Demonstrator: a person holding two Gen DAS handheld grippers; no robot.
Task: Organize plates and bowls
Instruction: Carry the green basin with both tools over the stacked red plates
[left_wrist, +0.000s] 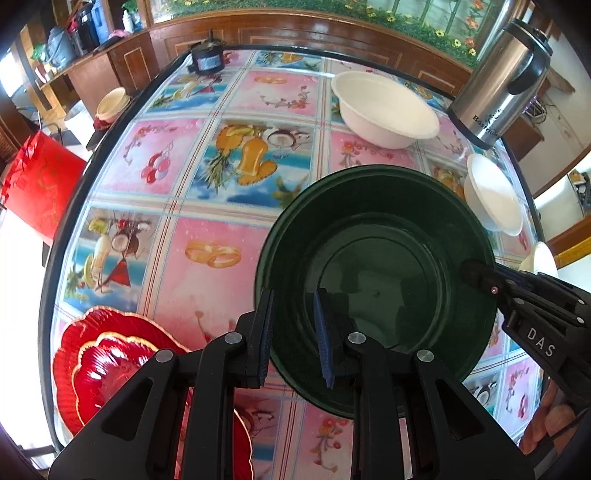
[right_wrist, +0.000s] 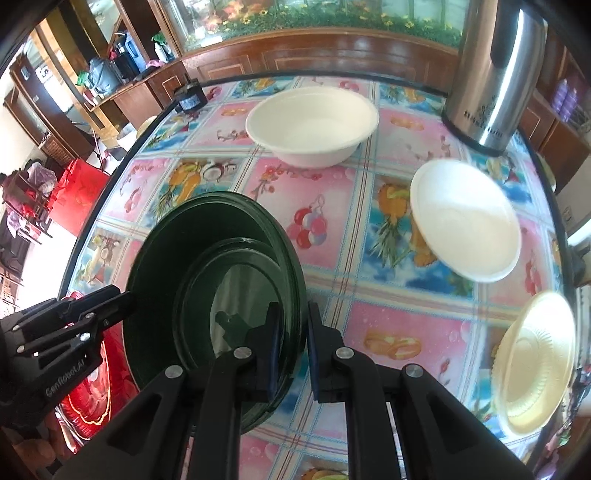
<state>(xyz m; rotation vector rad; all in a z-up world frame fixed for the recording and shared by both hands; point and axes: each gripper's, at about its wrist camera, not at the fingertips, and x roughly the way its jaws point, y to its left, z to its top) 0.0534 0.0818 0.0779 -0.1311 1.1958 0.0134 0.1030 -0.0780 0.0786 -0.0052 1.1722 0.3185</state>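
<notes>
1. The left hand-held gripper is clamped on the near rim of the dark green bowl, one pad outside the wall and one inside.
2. The right hand-held gripper is pinched onto the opposite rim of the same bowl, its jaws nearly together on the thin wall. A grip on both sides probably keeps the wide bowl level as it is carried.
3. The green bowl sits over the middle of the bench; a second green rim shows inside it in the right wrist view, so it looks like a nested pair.
4. Red scalloped plates lie stacked at the left near edge.
5. A large white bowl, a smaller white bowl and a cream plate are well apart on the right, apparently still unsorted.
6. A steel kettle stands at the far right edge, clear of the carrying path.
</notes>
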